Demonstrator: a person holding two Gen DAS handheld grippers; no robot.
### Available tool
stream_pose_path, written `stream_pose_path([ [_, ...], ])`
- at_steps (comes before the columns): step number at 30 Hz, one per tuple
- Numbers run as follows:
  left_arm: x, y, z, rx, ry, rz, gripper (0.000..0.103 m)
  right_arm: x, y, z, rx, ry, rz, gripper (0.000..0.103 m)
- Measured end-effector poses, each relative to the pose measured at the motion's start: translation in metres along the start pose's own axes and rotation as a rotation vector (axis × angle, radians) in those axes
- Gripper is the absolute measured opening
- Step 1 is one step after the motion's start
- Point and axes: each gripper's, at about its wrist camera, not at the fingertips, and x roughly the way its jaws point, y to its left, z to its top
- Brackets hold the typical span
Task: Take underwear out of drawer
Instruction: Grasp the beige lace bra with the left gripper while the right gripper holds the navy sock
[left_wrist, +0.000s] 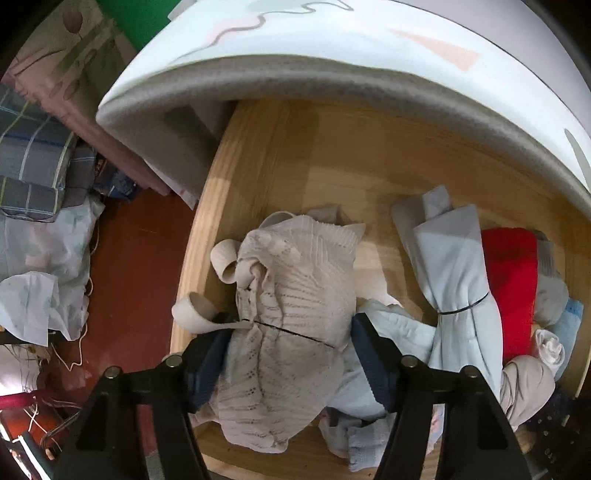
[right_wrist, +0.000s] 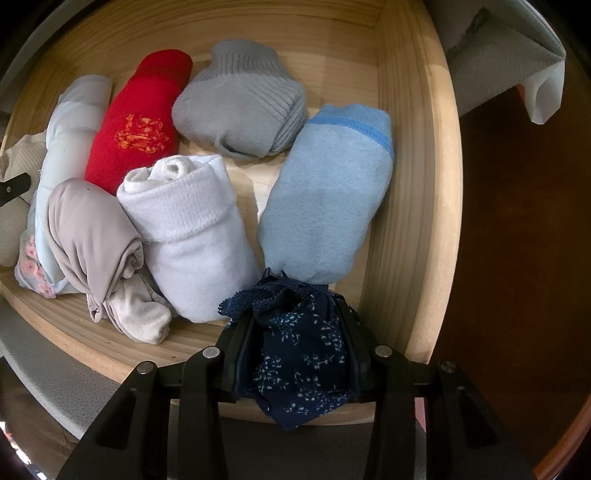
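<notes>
Drawer (right_wrist: 413, 184): pale wood, open, lying below both grippers and holding rolled clothes.
Cream bundle (left_wrist: 291, 314): ribbed knit tied with a black band, between the left gripper's pads.
Left gripper (left_wrist: 288, 354): pointing down, jaws partly open; the pads flank the cream bundle, contact not clear.
Navy underwear (right_wrist: 299, 354): white-flecked with a lace edge, bunched in the right gripper at the drawer's near edge.
Right gripper (right_wrist: 295, 350): jaws narrow, clamped on the navy underwear.
Blue roll (right_wrist: 328, 192): just beyond the right gripper, touching the underwear.
</notes>
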Motion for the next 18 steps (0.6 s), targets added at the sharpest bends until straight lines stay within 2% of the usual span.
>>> stream_pose_path([
  [7, 0.006, -0.008, -0.004, 0.023, -0.015, 0.035, 0.07, -0.001, -0.003, 0.001, 0.001, -0.001, 0.0, 0.039],
  [9, 0.005, -0.005, -0.004, 0.02, -0.016, 0.029, 0.067, 0.0, -0.003, 0.001, 0.0, 0.0, -0.001, 0.039],
  [12, 0.003, 0.003, -0.003, 0.002, -0.004, -0.004, 0.061, -0.001, -0.004, 0.001, 0.001, 0.0, -0.004, 0.039],
  [18, -0.004, 0.014, -0.003, -0.007, 0.008, -0.063, 0.058, -0.002, -0.005, 0.0, -0.001, 0.0, -0.008, 0.039],
])
